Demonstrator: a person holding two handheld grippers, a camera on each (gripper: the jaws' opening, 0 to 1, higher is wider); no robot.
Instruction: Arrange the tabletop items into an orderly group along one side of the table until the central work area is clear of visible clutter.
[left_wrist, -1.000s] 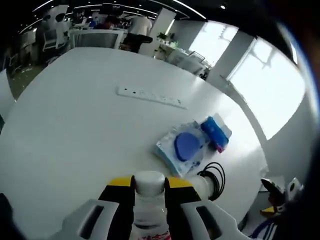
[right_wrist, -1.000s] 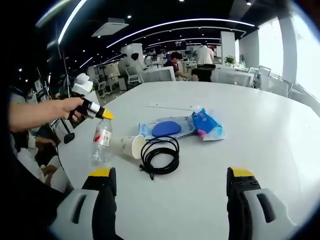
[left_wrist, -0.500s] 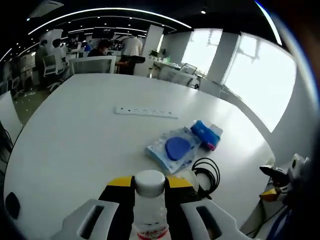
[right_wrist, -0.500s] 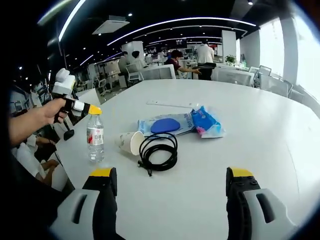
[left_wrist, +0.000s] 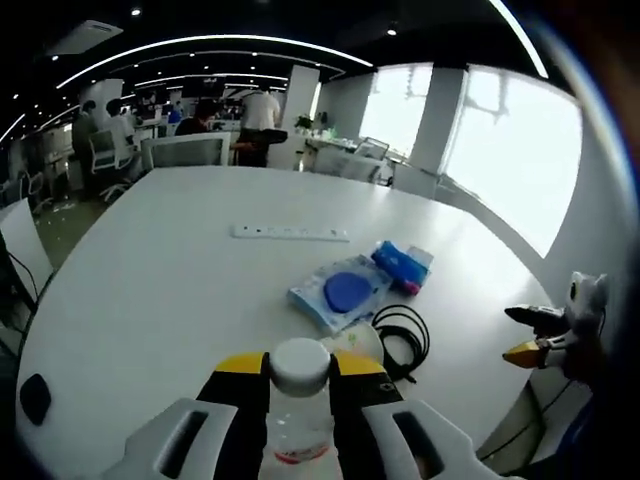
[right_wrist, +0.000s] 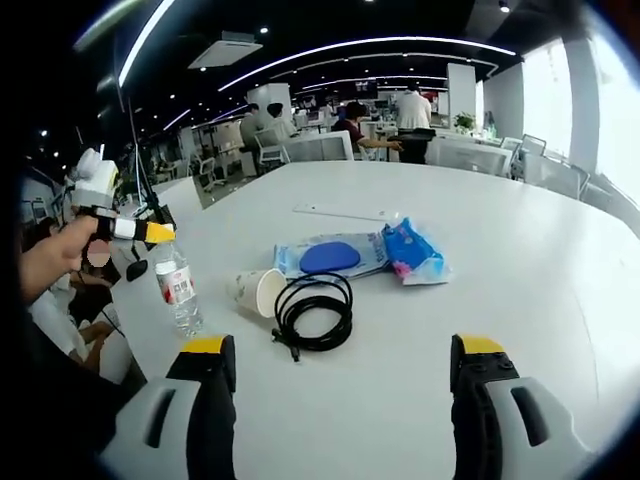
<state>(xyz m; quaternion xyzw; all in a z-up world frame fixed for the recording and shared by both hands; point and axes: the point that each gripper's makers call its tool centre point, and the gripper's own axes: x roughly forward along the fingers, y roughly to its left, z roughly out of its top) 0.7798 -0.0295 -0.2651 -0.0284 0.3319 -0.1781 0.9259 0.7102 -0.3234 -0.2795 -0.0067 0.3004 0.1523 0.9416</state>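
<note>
Left claw (left_wrist: 298, 385): gripping the water bottle (left_wrist: 298, 400) at the neck, yellow-tipped jaws pressing on both sides just under the white cap; seen in the right gripper view as well (right_wrist: 150, 234), held by a hand (right_wrist: 55, 262) at the desk's near-left edge.
Right claw (right_wrist: 343, 350): standing wide apart, holding nothing, hovering above bare desk surface; showing at the right edge of the left gripper view too (left_wrist: 535, 335).
Water bottle: standing roughly upright (leaning slightly) on the desk (right_wrist: 560, 280) near its left edge, red-and-white label facing the right gripper view.
Paper cup (right_wrist: 255, 291): lying on its side, mouth facing the right claw, just beside the bottle and touching or nearly touching the cable.
Black cable (right_wrist: 315, 310): lying coiled in a loose loop, plug end trailing toward the near edge, resting just in front of the pouch.
Clear pouch with blue disc (right_wrist: 330, 257): lying flat at mid-desk, between the cup and the blue packet.
Blue packet (right_wrist: 412, 252): lying crumpled, touching the pouch's right end (pink patch showing on the near side).
White power strip (right_wrist: 340, 212): lying flat farther back, well apart from the cluster.
Background: office chairs and seated people (right_wrist: 352, 120) beyond the desk's far edge.
</note>
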